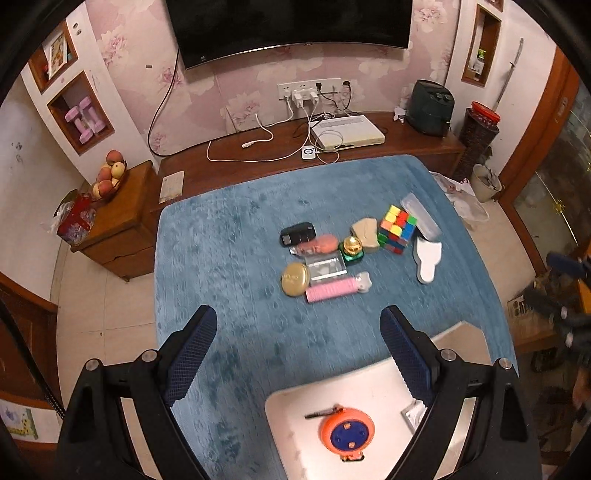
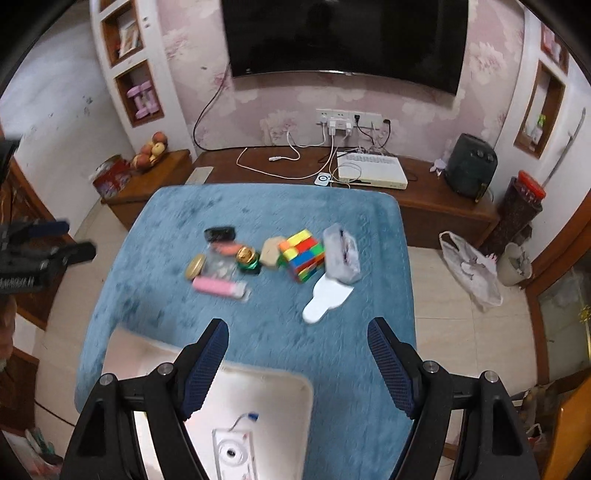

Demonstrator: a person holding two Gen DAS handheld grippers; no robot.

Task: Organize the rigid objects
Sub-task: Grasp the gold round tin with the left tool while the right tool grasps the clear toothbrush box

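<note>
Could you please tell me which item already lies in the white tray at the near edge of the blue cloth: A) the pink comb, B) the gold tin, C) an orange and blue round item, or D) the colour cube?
C: the orange and blue round item lies in the white tray; the others sit on the blue cloth.

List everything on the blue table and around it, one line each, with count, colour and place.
Rubik's cube: one, multicoloured, right of the cluster.
Clear case: one, transparent, right of the cube.
White flat piece: one, near the case.
Gold round tin: one, cluster's left edge.
Pink comb-like piece: one, cluster's near edge.
Black key fob: one, cluster's far edge.
White tray: one, near table edge.
Orange-blue round reel: one, in the tray.
Television: one, black, on the wall.
Left gripper: jaws open, empty.
Right gripper: jaws open, empty.
</note>
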